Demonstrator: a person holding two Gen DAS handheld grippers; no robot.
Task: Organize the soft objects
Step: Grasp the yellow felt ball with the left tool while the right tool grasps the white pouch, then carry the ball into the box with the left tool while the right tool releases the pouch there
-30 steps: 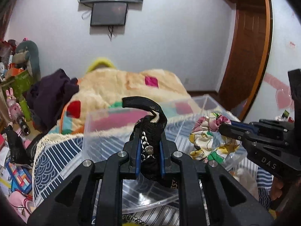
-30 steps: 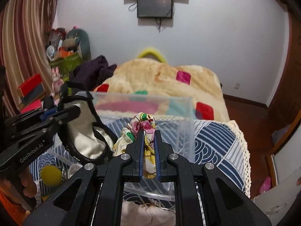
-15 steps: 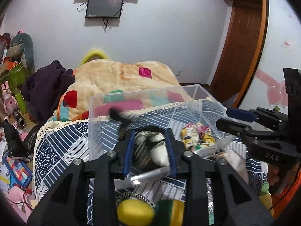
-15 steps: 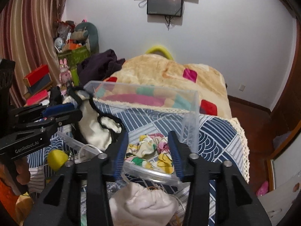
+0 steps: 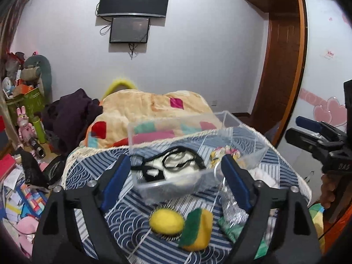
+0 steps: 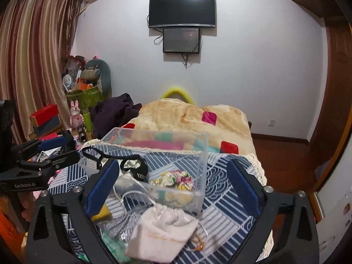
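Observation:
A clear plastic box (image 5: 154,184) stands on the blue patterned cloth. A black-and-cream sleep mask (image 5: 176,165) and a floral scrunchie (image 5: 222,153) lie inside it; the scrunchie (image 6: 173,179) and the mask (image 6: 134,169) show in the right wrist view too. My left gripper (image 5: 176,182) is open and empty, just in front of the box. My right gripper (image 6: 171,187) is open and empty, at the box's near side. A white drawstring pouch (image 6: 162,233) lies below it. A yellow ball (image 5: 166,222) and a green-yellow sponge (image 5: 197,228) lie near the left gripper.
A silver crinkled bag (image 5: 231,206) and a green cloth (image 5: 231,228) lie on the cloth (image 5: 92,171). Behind the box is a bed with a beige blanket (image 5: 154,107). Cluttered floor and toys are at the left (image 5: 24,129). A wooden door (image 5: 281,66) stands at the right.
Both grippers opened and let go: the sleep mask and the scrunchie dropped into the clear box. Both grippers have pulled back and up from the box.

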